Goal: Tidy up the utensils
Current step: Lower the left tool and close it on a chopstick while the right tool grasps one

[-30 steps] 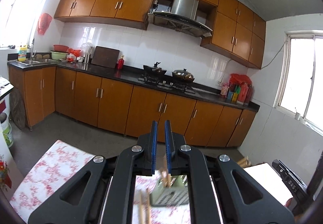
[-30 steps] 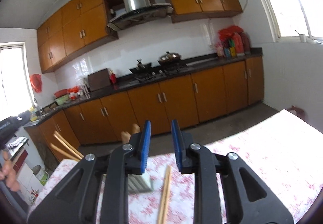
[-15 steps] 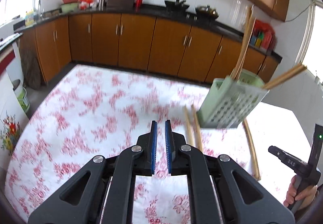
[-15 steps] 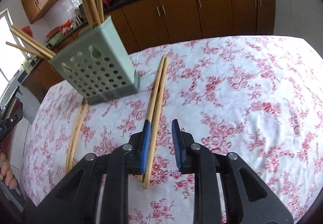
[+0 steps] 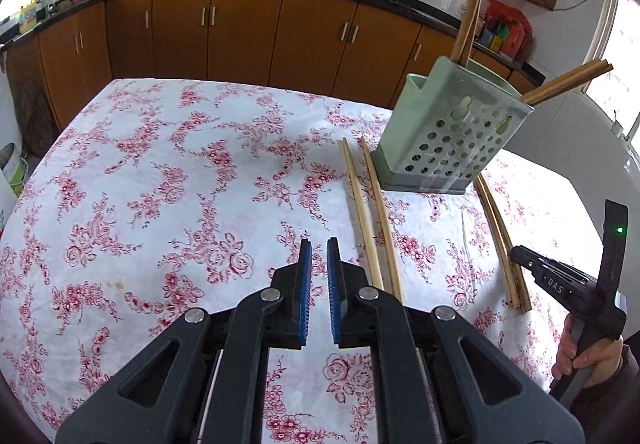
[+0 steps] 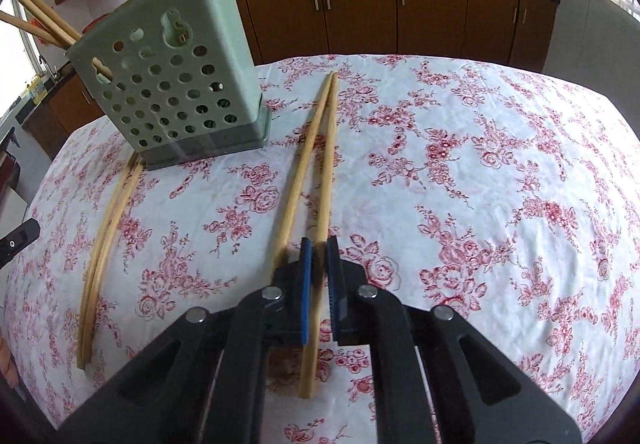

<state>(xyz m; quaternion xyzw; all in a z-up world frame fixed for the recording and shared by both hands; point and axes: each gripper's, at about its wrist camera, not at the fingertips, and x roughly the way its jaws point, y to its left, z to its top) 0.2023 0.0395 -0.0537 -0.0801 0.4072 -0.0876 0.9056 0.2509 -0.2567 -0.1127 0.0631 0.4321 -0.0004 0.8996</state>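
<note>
A pale green perforated utensil holder (image 5: 448,136) (image 6: 176,84) stands on the floral tablecloth with several chopsticks in it. One pair of wooden chopsticks (image 5: 372,216) (image 6: 316,172) lies beside it. A second pair (image 5: 500,244) (image 6: 108,236) lies on its other side. My left gripper (image 5: 316,256) hovers empty over the cloth, left of the first pair, jaws nearly closed. My right gripper (image 6: 316,256) is low over the near end of the first pair; one chopstick runs between its narrowly parted jaws, the other lies just left of them.
The table (image 5: 160,184) (image 6: 480,164) is covered by a white cloth with red flowers. Kitchen cabinets (image 5: 240,32) and a counter with pots stand behind it. The other gripper's handle and a hand (image 5: 592,324) show at the right edge of the left wrist view.
Both cameras have tilted down from the kitchen to the table. My right gripper has come down over the near end of the chopstick pair. My left gripper has come closer to the cloth.
</note>
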